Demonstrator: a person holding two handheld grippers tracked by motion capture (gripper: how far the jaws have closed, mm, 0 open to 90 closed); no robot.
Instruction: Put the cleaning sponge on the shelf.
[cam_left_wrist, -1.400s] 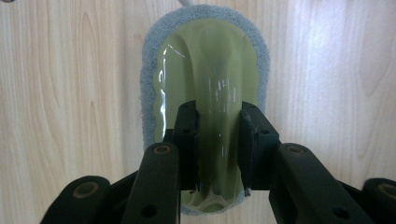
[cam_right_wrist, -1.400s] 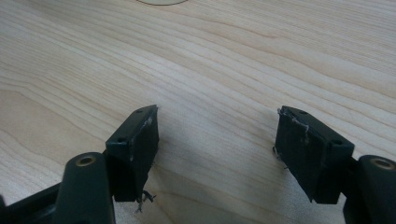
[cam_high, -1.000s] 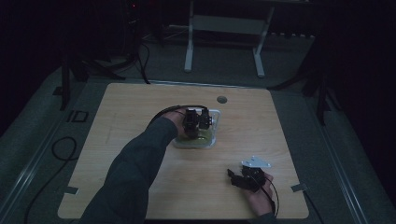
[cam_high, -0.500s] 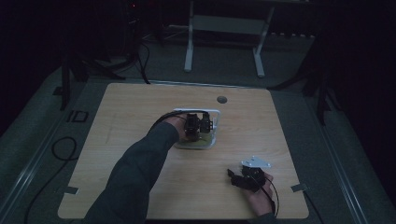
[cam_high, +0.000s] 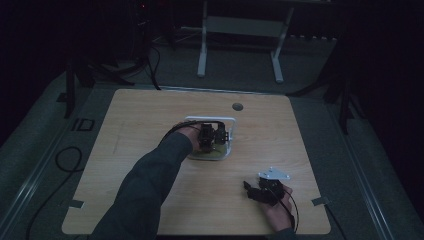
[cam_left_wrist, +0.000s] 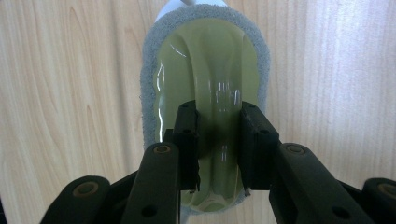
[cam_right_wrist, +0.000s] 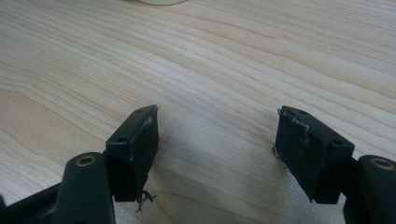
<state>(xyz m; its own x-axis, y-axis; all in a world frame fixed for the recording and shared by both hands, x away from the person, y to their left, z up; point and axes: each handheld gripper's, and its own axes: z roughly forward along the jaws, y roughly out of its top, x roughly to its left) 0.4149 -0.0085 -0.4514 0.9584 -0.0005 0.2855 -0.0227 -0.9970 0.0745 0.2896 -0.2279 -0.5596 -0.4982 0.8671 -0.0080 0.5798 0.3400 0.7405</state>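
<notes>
A pale green scrubber (cam_left_wrist: 205, 60) with a grey felt rim lies on the wooden table, its raised glossy handle running toward me. My left gripper (cam_left_wrist: 217, 109) points straight down and is shut on that handle, one pad pressing each side. In the high view the left gripper (cam_high: 212, 136) sits over a white rectangular tray (cam_high: 231, 122) at mid-table, with the green scrubber (cam_high: 214, 155) showing at the tray's near edge. My right gripper (cam_right_wrist: 219, 114) is open with only bare wood between its jaws. It rests low near the front right of the table, right gripper (cam_high: 256, 192).
The light wooden table (cam_high: 150, 115) has a round cable hole (cam_high: 237, 106) at its far edge. Tape marks (cam_high: 319, 201) sit near the front corners. A white stand (cam_high: 240, 30) and cables (cam_high: 65, 155) are on the dark floor around it.
The left hand has shifted slightly toward the tray's near side while keeping its grip. The right hand has stayed where it was.
</notes>
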